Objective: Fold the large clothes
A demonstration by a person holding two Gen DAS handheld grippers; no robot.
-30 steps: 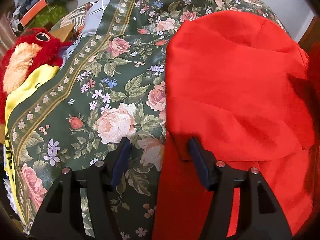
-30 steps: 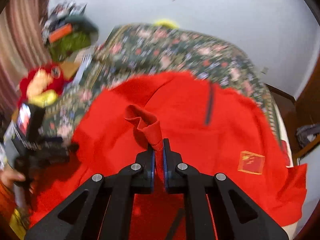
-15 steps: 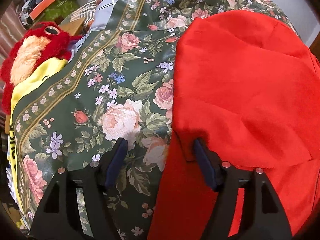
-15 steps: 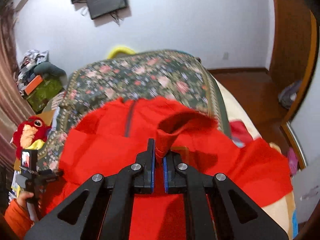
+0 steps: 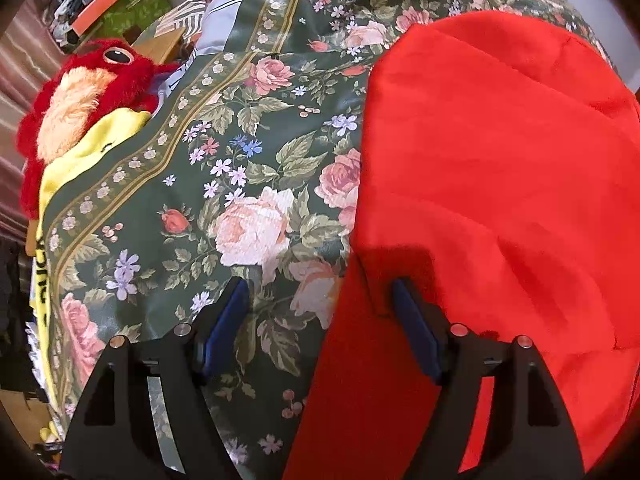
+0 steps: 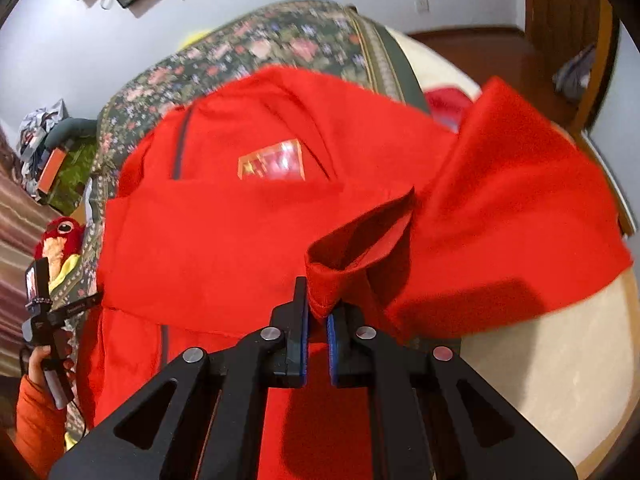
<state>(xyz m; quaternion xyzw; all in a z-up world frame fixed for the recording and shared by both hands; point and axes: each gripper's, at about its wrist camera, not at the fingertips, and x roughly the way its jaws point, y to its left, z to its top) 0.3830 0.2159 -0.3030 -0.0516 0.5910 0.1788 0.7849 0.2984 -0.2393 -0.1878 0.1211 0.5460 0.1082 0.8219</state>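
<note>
A garment (image 5: 500,168) lies on a bedspread (image 5: 240,168) over the bed; a plush toy (image 5: 80,96) sits to its left.

Both grippers (image 5: 320,312) (image 6: 316,332) were black with blue pads (image 5: 226,326) and silver screws (image 6: 270,333), and the person wore an orange sleeve (image 6: 36,420).

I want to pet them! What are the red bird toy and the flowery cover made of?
The red bird toy looks like soft plush: long fuzzy red pile, a paler peach patch and a shiny, likely plastic eye. The flowery cover looks like smooth printed cloth, maybe cotton or a slightly glossy blend; light glints on its dark green parts, so I can't be sure which.
</note>
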